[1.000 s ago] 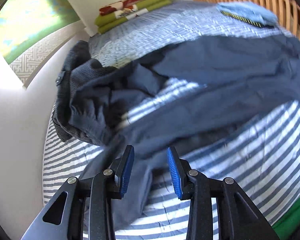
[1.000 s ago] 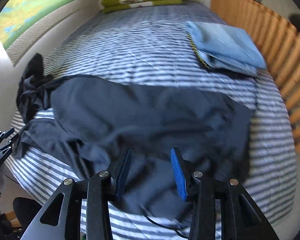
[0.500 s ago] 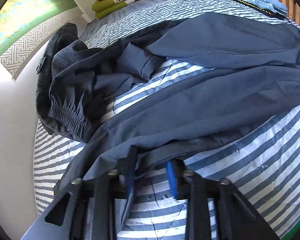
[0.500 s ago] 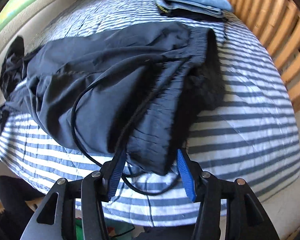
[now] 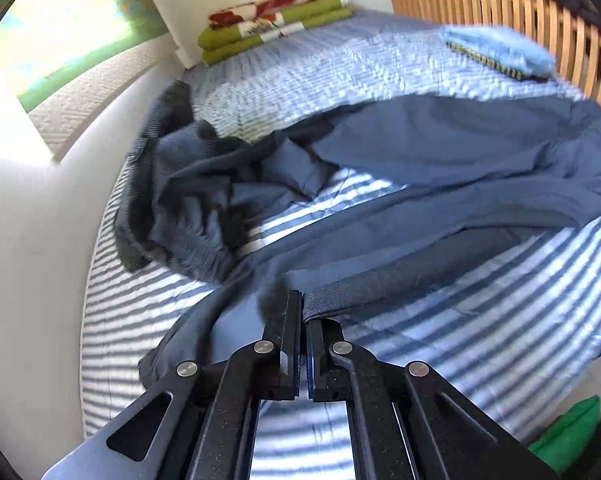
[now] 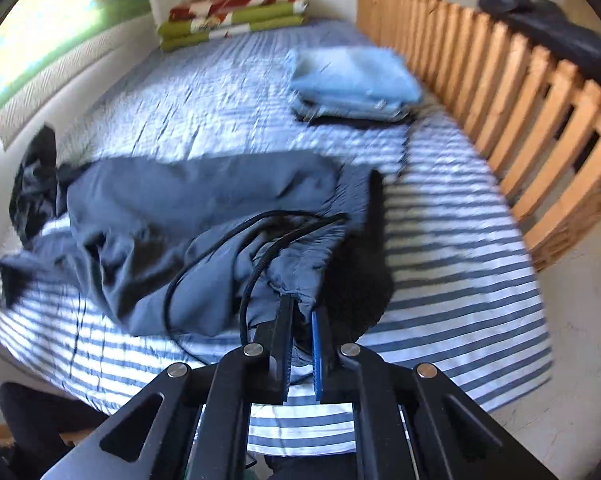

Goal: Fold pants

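While the pants (image 5: 440,152) lie unfolded on the bed (image 5: 480,320) | we hold a leg edge in the left gripper (image 5: 303,308) | right gripper (image 6: 300,312) closing on the waistband (image 6: 296,264) | 0 folds done

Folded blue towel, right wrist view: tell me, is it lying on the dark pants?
No, the folded blue towel lies apart on the striped bedspread, farther back than the pants.

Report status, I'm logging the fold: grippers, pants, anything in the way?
Left hand-held gripper shut on pants hem. Right hand-held gripper closing on waistband. Drawstring loose across fabric; dark garment bunched beside the legs.
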`<state>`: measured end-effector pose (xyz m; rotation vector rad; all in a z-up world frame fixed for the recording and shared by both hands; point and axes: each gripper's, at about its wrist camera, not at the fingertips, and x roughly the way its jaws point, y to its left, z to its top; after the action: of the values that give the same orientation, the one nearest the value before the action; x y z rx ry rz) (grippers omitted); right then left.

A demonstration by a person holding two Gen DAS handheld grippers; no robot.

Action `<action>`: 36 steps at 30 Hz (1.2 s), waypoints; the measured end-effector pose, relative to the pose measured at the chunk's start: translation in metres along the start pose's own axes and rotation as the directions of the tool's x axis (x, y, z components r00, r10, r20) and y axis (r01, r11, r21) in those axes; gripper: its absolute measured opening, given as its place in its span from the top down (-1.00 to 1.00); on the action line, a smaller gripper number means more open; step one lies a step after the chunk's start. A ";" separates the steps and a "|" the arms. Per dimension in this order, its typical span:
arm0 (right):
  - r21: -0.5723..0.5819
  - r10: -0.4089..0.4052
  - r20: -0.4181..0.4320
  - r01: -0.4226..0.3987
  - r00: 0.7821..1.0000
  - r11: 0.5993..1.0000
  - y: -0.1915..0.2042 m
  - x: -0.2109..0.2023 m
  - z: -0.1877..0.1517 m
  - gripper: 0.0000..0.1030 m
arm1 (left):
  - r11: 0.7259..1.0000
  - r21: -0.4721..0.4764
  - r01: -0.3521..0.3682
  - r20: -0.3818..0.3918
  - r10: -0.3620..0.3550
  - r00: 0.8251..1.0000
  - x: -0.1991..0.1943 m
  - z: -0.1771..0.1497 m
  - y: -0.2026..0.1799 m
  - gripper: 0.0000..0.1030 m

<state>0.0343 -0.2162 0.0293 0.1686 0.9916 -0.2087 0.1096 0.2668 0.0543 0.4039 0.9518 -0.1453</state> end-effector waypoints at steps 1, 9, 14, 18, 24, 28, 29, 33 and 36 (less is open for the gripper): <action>0.017 -0.009 0.013 0.009 1.000 1.000 -0.006 -0.007 0.003 0.87 | 1.000 -0.020 0.012 0.008 -0.012 1.000 -0.011 -0.005 0.005 0.99; 0.002 -0.112 -0.160 0.114 0.981 0.993 -0.041 0.016 -0.017 0.84 | 0.989 -0.085 0.121 -0.082 -0.128 0.988 -0.032 -0.056 0.018 0.97; -0.032 -0.126 -0.245 0.122 0.961 0.992 -0.046 0.038 -0.029 0.68 | 0.977 -0.126 0.172 -0.118 -0.187 0.975 -0.031 -0.053 0.028 0.88; 0.073 -0.027 -0.153 0.038 0.988 0.997 -0.060 0.022 -0.011 0.40 | 0.985 -0.107 0.138 -0.068 -0.146 0.987 -0.032 -0.021 0.028 0.86; 0.124 -0.017 -0.127 0.033 0.992 0.992 -0.049 0.070 0.038 0.26 | 0.989 -0.069 0.132 -0.017 -0.133 0.991 -0.018 0.029 0.019 0.85; 0.086 0.054 -0.139 -0.043 0.989 0.995 -0.013 0.095 0.054 0.26 | 0.988 -0.046 0.151 -0.041 -0.153 0.987 -0.023 0.018 0.015 0.85; 0.049 0.074 -0.138 -0.068 0.988 0.997 0.005 0.098 0.056 0.26 | 0.985 -0.065 0.161 -0.051 -0.164 0.985 -0.025 0.010 0.021 0.81; -0.097 0.150 -0.154 -0.167 0.976 0.981 0.081 0.106 0.058 0.26 | 0.966 -0.185 0.180 -0.058 -0.193 0.979 -0.032 -0.031 0.048 0.34; -0.217 0.197 -0.174 -0.232 0.965 0.948 0.146 0.109 0.053 0.26 | 0.940 -0.306 0.148 -0.042 -0.169 0.985 -0.038 -0.065 0.079 0.34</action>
<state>0.1713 -0.0984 -0.0270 0.0743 1.1307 0.1247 0.0619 0.3630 0.0737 0.0488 1.0554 -0.1304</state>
